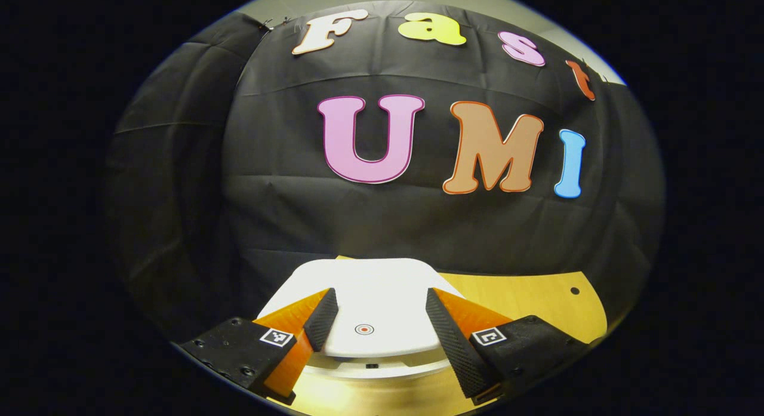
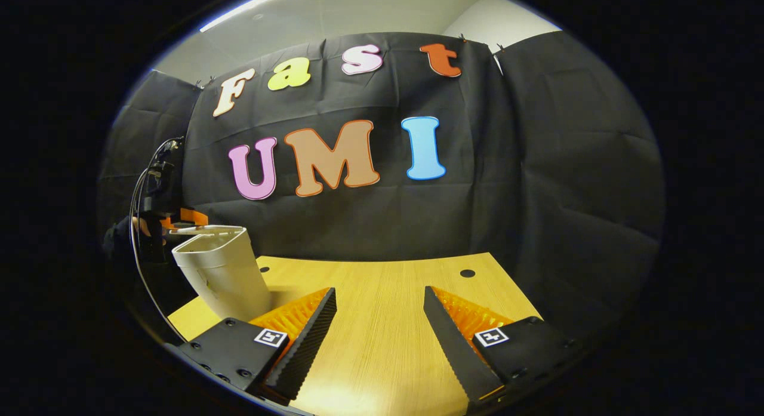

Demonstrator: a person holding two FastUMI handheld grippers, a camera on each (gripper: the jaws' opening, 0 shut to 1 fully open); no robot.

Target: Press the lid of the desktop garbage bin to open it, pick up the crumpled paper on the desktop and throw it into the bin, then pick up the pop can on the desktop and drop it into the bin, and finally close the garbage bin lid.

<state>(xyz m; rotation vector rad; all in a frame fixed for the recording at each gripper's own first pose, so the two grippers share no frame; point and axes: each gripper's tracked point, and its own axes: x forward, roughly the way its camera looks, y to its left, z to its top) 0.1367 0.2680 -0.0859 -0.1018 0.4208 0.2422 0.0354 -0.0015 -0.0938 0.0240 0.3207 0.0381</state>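
I count one white plastic desktop garbage bin (image 1: pixel 373 296), its flat lid with a small red ring mark lying directly ahead of my left gripper (image 1: pixel 377 311), whose two fingers stand spread apart just above it, gripping nothing. My right gripper (image 2: pixel 377 308) is likewise spread wide and empty over the one light wooden tabletop (image 2: pixel 388 338), with that same bin (image 2: pixel 221 273) ahead to its left. Two round holes dot the tabletop beyond it.
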